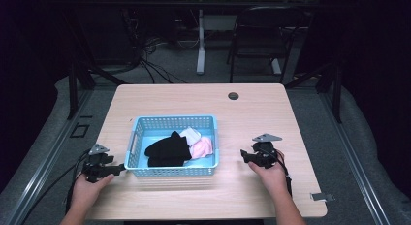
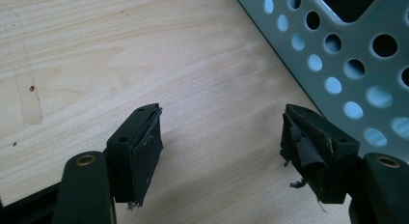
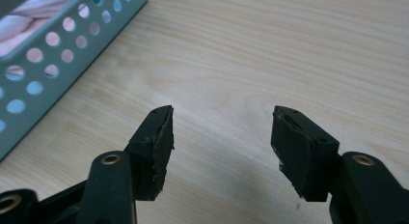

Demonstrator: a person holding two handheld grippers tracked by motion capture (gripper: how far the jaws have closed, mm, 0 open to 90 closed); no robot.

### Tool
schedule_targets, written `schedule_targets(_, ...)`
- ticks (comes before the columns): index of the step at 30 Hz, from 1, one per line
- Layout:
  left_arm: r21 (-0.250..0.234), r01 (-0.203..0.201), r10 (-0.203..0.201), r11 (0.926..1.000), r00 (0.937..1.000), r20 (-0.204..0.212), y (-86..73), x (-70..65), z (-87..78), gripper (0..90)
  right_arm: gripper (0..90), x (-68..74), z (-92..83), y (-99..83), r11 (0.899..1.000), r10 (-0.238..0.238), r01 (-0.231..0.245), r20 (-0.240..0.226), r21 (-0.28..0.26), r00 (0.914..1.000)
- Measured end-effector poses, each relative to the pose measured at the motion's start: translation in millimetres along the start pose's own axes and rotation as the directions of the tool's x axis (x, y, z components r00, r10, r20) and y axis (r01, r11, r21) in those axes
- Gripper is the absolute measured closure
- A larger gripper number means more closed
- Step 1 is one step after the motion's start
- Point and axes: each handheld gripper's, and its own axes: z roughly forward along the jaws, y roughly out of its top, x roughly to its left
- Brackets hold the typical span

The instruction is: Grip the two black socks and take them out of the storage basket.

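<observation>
Plainly, stage: both grippers rest low at the table (image 1: 252,108), flanking the blue basket (image 1: 172,170); nothing is grasped yet.
Left gripper (image 2: 222,137): jaws spread wide with bare wood between them; the basket's perforated wall runs just beyond its right jaw.
Right gripper (image 3: 222,137): jaws fully apart, empty; the basket corner lies well off past its left jaw.
Clothes: a black garment (image 1: 167,150), a white piece (image 1: 191,134) and a pink piece (image 1: 202,147) lie heaped inside the basket, apart from both sets of jaws.
Step in hand: probably the start, before any reach.
Next move: likely lift one gripper over the rim, lower open jaws onto a garment, then pinch a fold.
</observation>
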Motion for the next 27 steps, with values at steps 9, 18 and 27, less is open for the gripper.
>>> schedule_targets(9,-0.007,-0.003,0.003,1.0,1.0,0.003,0.6,-0.5,-0.8,30.7,40.0,6.9,0.8,1.3,1.0,0.023,-0.023,-0.029,0.003,0.9993)
schedule_targets(18,-0.002,-0.004,0.004,1.0,1.0,0.004,1.6,-0.8,0.0,30.7,43.5,11.5,1.5,1.4,0.998,0.049,-0.046,-0.06,0.049,0.997)
schedule_targets(27,0.0,0.0,0.0,1.0,1.0,0.003,0.7,-1.0,0.0,30.7,46.7,18.6,-17.7,27.7,0.995,0.032,-0.024,-0.084,0.094,0.996)
